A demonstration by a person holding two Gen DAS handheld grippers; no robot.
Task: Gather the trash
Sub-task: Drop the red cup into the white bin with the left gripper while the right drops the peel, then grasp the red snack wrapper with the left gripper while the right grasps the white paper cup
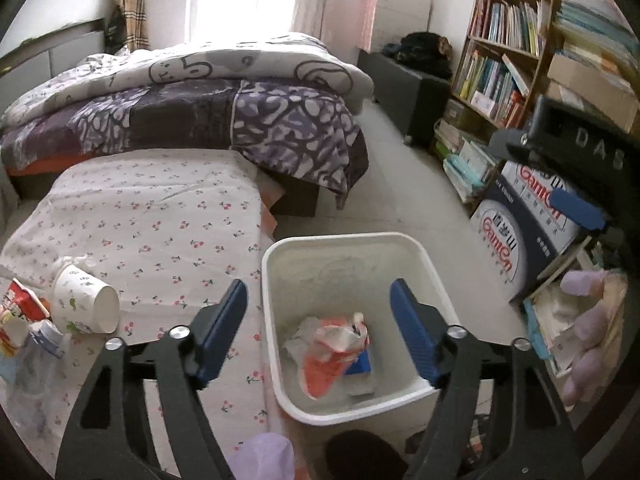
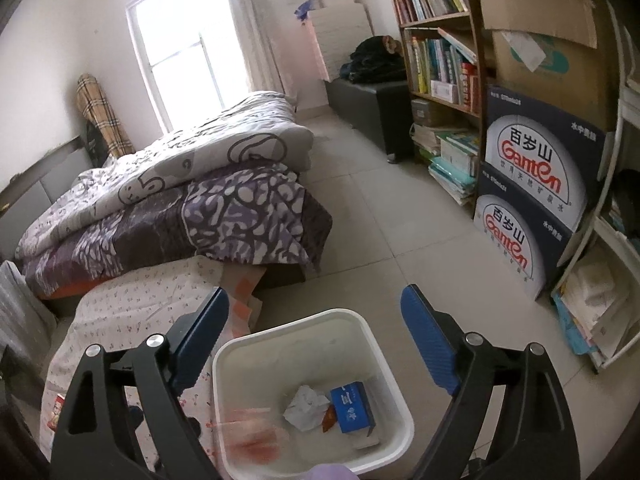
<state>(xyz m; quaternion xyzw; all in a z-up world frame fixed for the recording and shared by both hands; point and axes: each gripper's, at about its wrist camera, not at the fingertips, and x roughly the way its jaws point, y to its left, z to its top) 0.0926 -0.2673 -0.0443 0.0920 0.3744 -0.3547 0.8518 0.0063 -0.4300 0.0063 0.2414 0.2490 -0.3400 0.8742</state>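
A white square bin (image 1: pixel 276 272) stands on the floor beside the low table with the cherry-print cloth (image 1: pixel 160 216). In it lie an orange and white plastic wrapper (image 1: pixel 332 348) and a blue box (image 1: pixel 362 362). My left gripper (image 1: pixel 320 336) is open and empty above the bin. My right gripper (image 2: pixel 316 344) is open and empty above the same bin (image 2: pixel 240 348). There a blurred orange wrapper (image 2: pixel 252 436), crumpled white paper (image 2: pixel 306 406) and the blue box (image 2: pixel 352 404) show. On the table's left lie a paper cup (image 1: pixel 86 306) on its side, a red carton (image 1: pixel 22 300) and a clear bottle (image 1: pixel 40 356).
A bed with purple and white quilts (image 1: pixel 192 112) lies behind the table. A bookshelf (image 1: pixel 504 48) and Ganten water boxes (image 2: pixel 532 196) line the right wall. A dark cabinet (image 1: pixel 404 84) stands at the back. Tiled floor (image 2: pixel 384 216) lies between bed and shelves.
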